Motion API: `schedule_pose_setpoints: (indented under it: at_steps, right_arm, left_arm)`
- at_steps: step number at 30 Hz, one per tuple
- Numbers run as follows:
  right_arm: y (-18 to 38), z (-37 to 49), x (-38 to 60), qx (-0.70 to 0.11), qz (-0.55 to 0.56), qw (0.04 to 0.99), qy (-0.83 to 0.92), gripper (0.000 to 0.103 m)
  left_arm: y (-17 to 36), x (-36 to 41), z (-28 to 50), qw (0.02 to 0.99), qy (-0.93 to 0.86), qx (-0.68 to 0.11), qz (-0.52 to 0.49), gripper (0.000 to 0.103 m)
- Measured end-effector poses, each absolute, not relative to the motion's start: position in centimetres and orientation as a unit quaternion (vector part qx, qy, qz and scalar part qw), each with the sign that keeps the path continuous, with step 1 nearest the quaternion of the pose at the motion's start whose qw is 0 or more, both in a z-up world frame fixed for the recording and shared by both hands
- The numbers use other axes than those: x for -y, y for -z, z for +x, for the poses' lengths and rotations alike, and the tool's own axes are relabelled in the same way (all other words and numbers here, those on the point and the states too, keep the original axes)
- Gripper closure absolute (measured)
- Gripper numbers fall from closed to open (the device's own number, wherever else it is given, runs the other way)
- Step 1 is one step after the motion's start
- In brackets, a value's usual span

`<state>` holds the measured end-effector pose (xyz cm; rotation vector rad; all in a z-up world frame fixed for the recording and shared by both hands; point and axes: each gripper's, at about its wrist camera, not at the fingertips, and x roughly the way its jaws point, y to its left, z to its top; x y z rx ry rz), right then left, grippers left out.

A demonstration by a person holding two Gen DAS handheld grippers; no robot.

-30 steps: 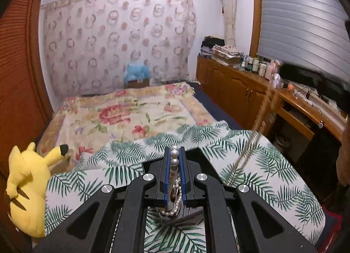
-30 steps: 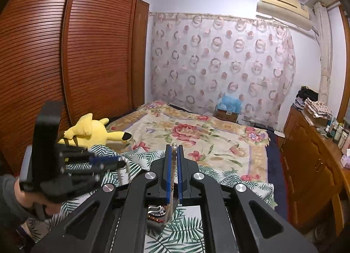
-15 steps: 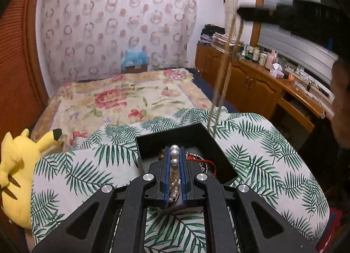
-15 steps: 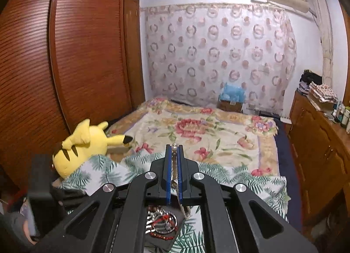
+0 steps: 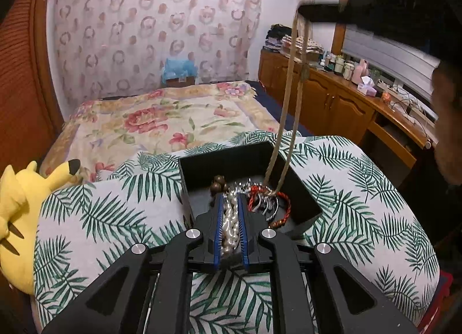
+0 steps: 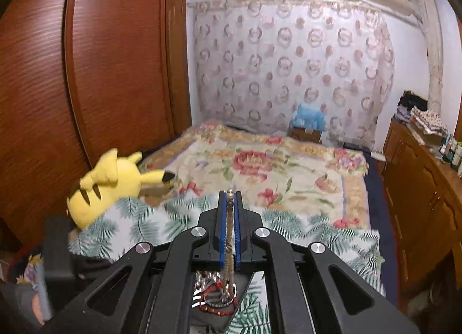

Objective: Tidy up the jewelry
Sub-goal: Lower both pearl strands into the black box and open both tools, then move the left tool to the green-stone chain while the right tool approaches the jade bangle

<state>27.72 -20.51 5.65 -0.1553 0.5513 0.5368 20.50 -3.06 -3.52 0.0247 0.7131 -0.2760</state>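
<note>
A: Item one, left gripper (image 5: 230, 204).
B: Blue-padded tongs clamped together on a pearl strand (image 5: 229, 225). The pearls are bunched between the pads, with the tips over the near edge of the box.

A: Item two, the box.
B: Black open jewelry box (image 5: 297, 182), square, seated on a palm-leaf print cushion (image 5: 115, 215). Contents, tangled in a heap: a red braided cord bracelet (image 5: 284, 209), silver chains (image 5: 267, 207), and two dark brown beads (image 5: 219, 182) at the far left of the heap.

A: Item three, right gripper (image 6: 230, 207).
B: Held high above the box; from the left wrist it appears as a dark bar at upper right. Tongs pressed together on a long beige beaded necklace (image 5: 290, 103), one small pale bead showing at the tips.

A: How does the necklace hang?
B: As a double strand, straight down from the right gripper. Its lower loop reaches the heap inside the box, beside the red bracelet. Whether it rests on the box floor or only on the other pieces, I cannot tell.

A: Surroundings?
B: Yellow Pikachu plush (image 6: 109, 181) at the cushion's left. Bed with floral blanket (image 6: 274, 166) beyond. Circle-patterned curtain (image 6: 291, 68) on the far wall. Louvred wooden wardrobe (image 6: 86, 74) to the left. Wooden cabinets (image 5: 326, 97) to the right, with bottles and folded cloth on top.
</note>
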Motion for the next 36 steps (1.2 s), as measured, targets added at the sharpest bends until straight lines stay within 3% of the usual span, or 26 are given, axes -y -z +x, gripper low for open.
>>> schedule_pose_setpoints:
  at_steps: [3, 10, 13, 16, 24, 36]
  right_arm:
    - [-3.5, 27.8, 20.2, -0.286, -0.078, 0.918, -0.264, 0.097]
    - [-0.6, 27.4, 19.7, -0.308, -0.076, 0.911, -0.264, 0.097]
    - [-0.2, 27.1, 19.8, -0.311, -0.077, 0.910, -0.262, 0.095]
    - [-0.1, 26.3, 20.4, -0.307, -0.073, 0.912, -0.263, 0.078]
    - [0.6, 22.3, 22.3, -0.302, -0.079, 0.908, -0.279, 0.078]
    - [9.1, 15.2, 23.2, -0.371, -0.117, 0.869, -0.306, 0.078]
  left_arm:
    - [3.7, 2.6, 19.5, 0.929, 0.131, -0.346, 0.014, 0.077]
    - [4.4, 1.8, 16.3, 0.930, 0.128, -0.342, 0.024, 0.069]
    - [4.7, 1.5, 15.2, 0.930, 0.125, -0.344, 0.029, 0.068]
    - [4.8, 1.2, 13.9, 0.933, 0.119, -0.338, 0.030, 0.068]
    - [5.9, 0.9, 11.3, 0.929, 0.128, -0.346, 0.025, 0.060]
    - [8.7, 0.7, 8.5, 0.918, 0.132, -0.374, 0.024, 0.058]
